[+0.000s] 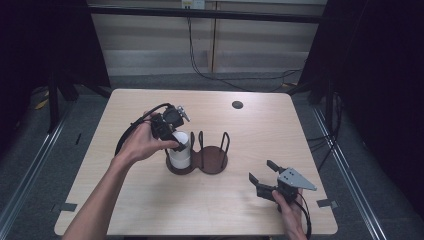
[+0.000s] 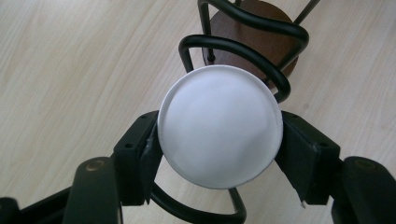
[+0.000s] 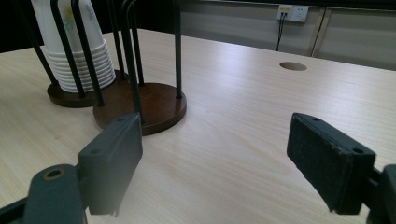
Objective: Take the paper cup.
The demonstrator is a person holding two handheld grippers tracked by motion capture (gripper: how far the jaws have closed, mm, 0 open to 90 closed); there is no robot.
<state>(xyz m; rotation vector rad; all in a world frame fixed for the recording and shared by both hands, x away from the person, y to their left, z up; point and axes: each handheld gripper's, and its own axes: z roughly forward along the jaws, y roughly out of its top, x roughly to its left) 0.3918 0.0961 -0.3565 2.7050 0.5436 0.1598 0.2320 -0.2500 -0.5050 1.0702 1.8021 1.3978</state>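
From above, the left gripper (image 1: 172,131) clamps the top cup (image 1: 180,148) of the stack in the holder (image 1: 197,161) — its own view shows the pads (image 2: 150,150) pressing the white base (seen end-on) — while the right gripper (image 1: 265,181) rests open.

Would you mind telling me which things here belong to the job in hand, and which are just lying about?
In the job:
- stack of paper cups, upside down in the holder
- left claw, closed on the top cup
- wire cup holder, its right bay empty

Lying about:
- right claw, open, nothing between its jaws
- round hole in the table
- wall socket
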